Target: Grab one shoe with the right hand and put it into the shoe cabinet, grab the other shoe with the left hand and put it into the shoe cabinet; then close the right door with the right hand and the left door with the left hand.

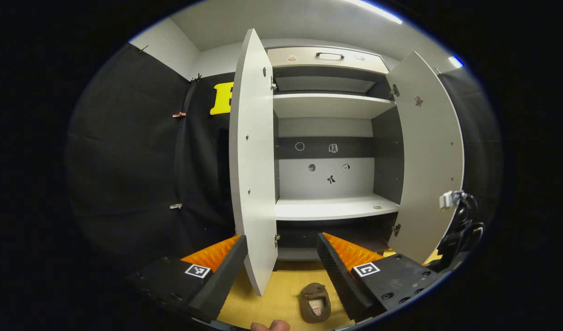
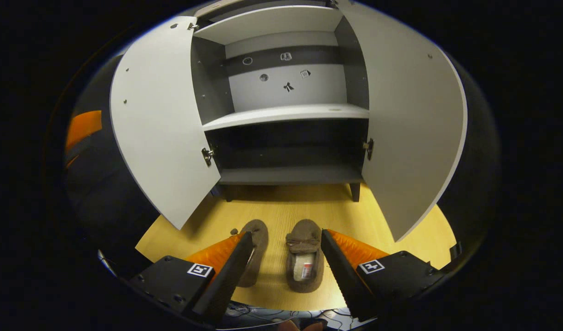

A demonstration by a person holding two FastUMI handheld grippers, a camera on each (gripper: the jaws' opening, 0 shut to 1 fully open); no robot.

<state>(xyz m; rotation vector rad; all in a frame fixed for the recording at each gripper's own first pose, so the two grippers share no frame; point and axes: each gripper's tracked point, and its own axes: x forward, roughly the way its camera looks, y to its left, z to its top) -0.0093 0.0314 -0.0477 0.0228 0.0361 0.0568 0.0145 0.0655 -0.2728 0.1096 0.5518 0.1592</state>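
Right gripper (image 2: 286,257) poised above the 2 brown shoes on the wooden floor (image 2: 401,230), fingers spread wide, holding nothing. Right shoe (image 2: 304,262) lying directly between the fingers, long axis running along them, toe toward the shoe cabinet (image 2: 286,112). Left shoe (image 2: 256,257) just beside, partly behind the left finger. Left gripper (image 1: 281,276) higher and farther off, fingers wide apart and empty, 1 shoe (image 1: 314,302) low between them. Beyond, left door (image 2: 157,119) and right door (image 2: 410,119) both swung open.
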